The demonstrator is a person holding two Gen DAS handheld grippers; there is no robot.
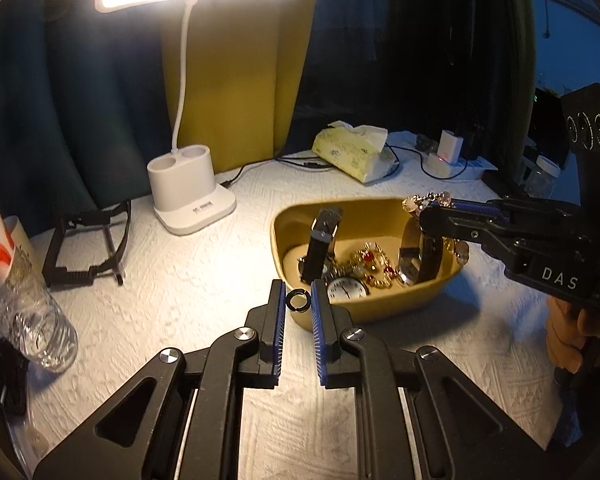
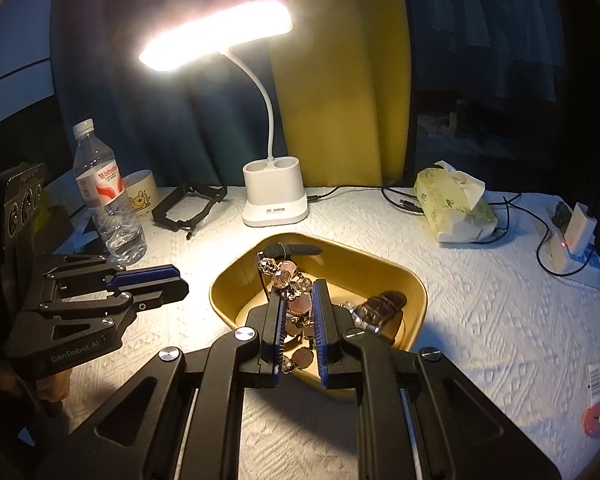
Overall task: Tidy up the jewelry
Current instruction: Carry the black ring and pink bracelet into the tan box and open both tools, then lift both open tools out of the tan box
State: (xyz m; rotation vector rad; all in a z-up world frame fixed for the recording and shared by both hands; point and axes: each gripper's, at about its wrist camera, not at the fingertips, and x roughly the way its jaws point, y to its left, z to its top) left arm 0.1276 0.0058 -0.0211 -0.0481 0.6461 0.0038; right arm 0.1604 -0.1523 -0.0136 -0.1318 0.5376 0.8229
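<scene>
One water bottle (image 2: 108,200) stands far left on the white surface (image 1: 180,280), beside one cup (image 2: 140,196) and one black frame (image 1: 88,240). One lit desk lamp (image 1: 190,196) follows; the two round wells in its base look empty. One yellow tub (image 1: 284,232) sits mid-surface, holding two dark watch straps, one pocket watch (image 1: 347,290) and a tangle of gold and red jewelry (image 1: 374,264). One tissue pack (image 1: 352,152) lies further right. The left tongs (image 1: 298,300) pinch one small dark ring (image 1: 298,301) just outside the tub's near rim. The right tongs (image 2: 299,304) pinch one pink beaded bracelet (image 2: 288,280) above the tub.
</scene>
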